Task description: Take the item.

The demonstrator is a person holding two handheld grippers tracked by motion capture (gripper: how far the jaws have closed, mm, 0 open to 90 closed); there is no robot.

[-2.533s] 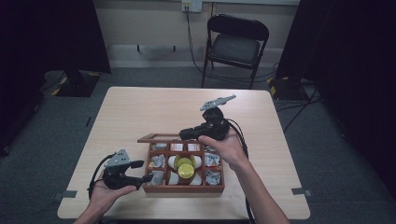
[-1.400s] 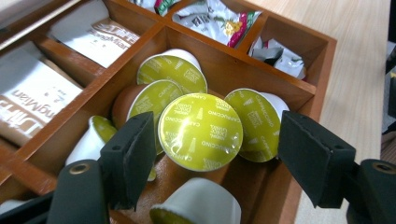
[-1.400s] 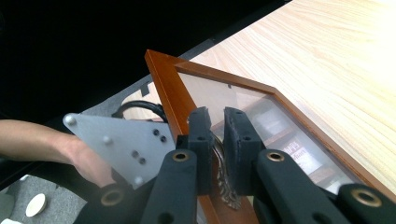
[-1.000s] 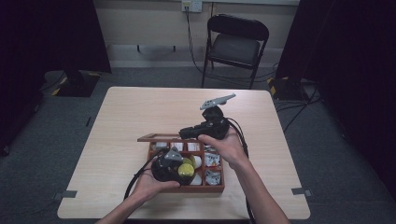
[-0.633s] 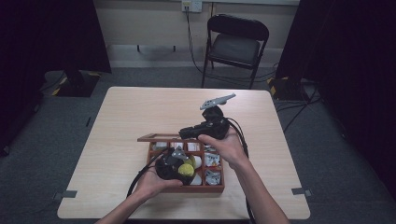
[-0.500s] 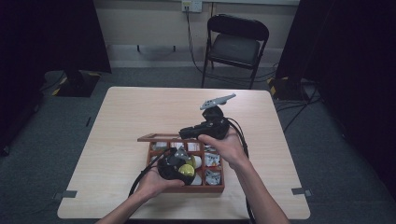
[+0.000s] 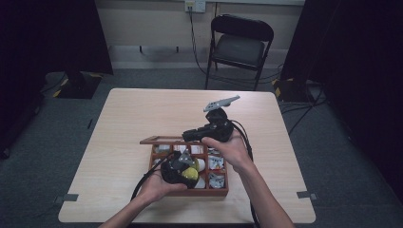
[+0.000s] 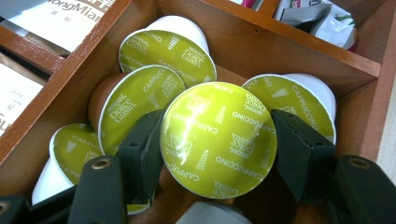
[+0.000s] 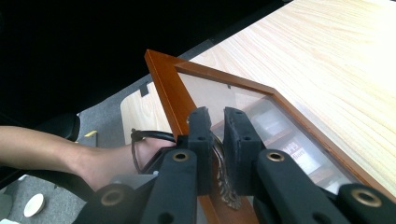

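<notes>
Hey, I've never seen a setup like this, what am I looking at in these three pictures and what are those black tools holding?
A person at a table holds a hand tool with two black jaws in each hand. One picture looks down from above; the other two come from cameras riding on the tools. On the table stands a wooden compartment box with a glass-panelled lid raised. The left gripper has just been closing and now clamps a green-topped Dolce Gusto cappuccino capsule among others in one compartment. The right gripper is shut on the lid's ornate metal handle, holding the lid up.
</notes>
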